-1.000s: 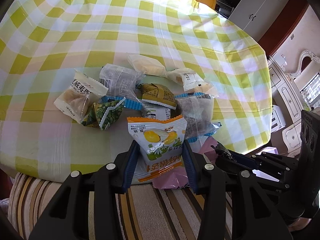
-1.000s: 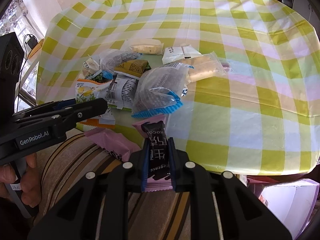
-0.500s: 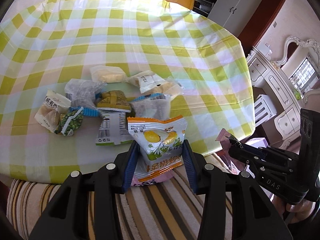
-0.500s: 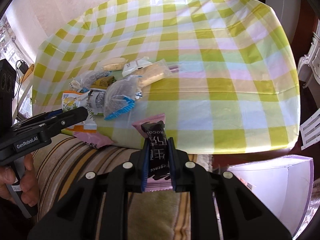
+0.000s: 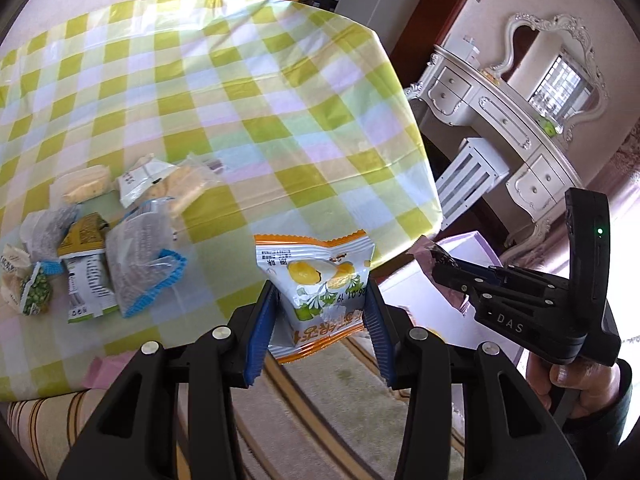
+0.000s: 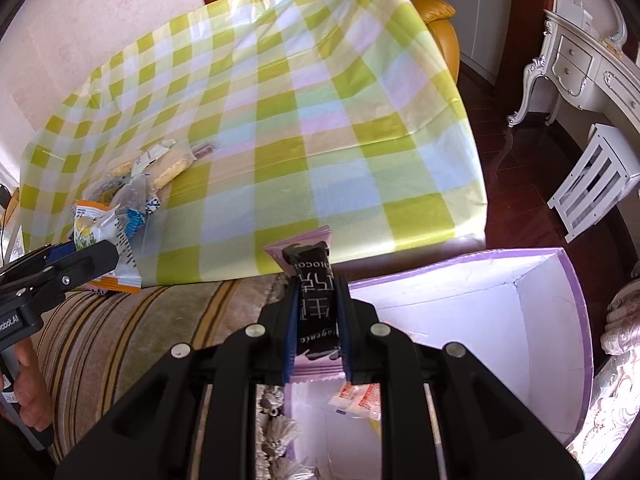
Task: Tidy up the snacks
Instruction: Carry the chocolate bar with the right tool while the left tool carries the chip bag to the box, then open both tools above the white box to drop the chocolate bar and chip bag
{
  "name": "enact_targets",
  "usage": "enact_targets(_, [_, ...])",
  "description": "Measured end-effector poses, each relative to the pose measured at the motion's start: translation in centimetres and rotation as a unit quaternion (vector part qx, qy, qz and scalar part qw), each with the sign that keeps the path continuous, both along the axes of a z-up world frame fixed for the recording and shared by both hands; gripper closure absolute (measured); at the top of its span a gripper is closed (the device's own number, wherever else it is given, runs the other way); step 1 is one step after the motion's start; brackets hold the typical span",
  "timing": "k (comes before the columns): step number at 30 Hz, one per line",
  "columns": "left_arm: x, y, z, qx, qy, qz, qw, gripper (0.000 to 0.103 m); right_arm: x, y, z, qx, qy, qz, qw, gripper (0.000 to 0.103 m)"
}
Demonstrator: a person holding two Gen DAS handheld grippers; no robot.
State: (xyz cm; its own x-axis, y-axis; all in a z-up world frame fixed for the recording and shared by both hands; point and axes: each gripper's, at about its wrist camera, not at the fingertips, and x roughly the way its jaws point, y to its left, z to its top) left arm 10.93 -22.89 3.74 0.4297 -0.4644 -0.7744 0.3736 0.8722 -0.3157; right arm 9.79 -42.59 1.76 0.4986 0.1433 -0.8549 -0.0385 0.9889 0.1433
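My left gripper (image 5: 318, 308) is shut on an orange-and-white snack packet (image 5: 320, 276) printed with yellow fruit, held off the near edge of the checked table (image 5: 240, 120). My right gripper (image 6: 316, 304) is shut on a black-and-pink chocolate bar packet (image 6: 310, 284), held over the near left rim of a white box with a purple edge (image 6: 540, 320). A pile of several wrapped snacks (image 5: 120, 248) lies at the table's left. In the right wrist view, the left gripper (image 6: 110, 254) and its orange packet (image 6: 92, 232) are at the left.
A red-and-white packet (image 6: 356, 398) lies inside the box. A striped sofa (image 6: 120, 340) runs along the table's near edge. A white stool (image 6: 592, 184) and a white dresser (image 5: 500, 120) stand to the right, and an orange chair (image 6: 440, 20) stands behind the table.
Both grippers have swung right, away from the snack pile, each keeping its packet. The purple-edged box has come into view under the right gripper.
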Motion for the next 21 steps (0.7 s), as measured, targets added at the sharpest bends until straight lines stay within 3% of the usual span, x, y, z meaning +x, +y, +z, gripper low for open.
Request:
enact_targets(9, [-0.2, -6.7, -1.8, -0.002, 0.038, -0.083, 0.9959, 0.060, -0.9, -4.3, -1.8, -0.003, 0.015, -0.053, 0.999, 0.086])
enact_targets(21, [-0.3, -11.4, -2.8, -0.003, 0.058, -0.140, 0.9884, 0.058, -1.5, -7.9, -2.8, 0.001, 0.019, -0.104, 0.994, 0.083])
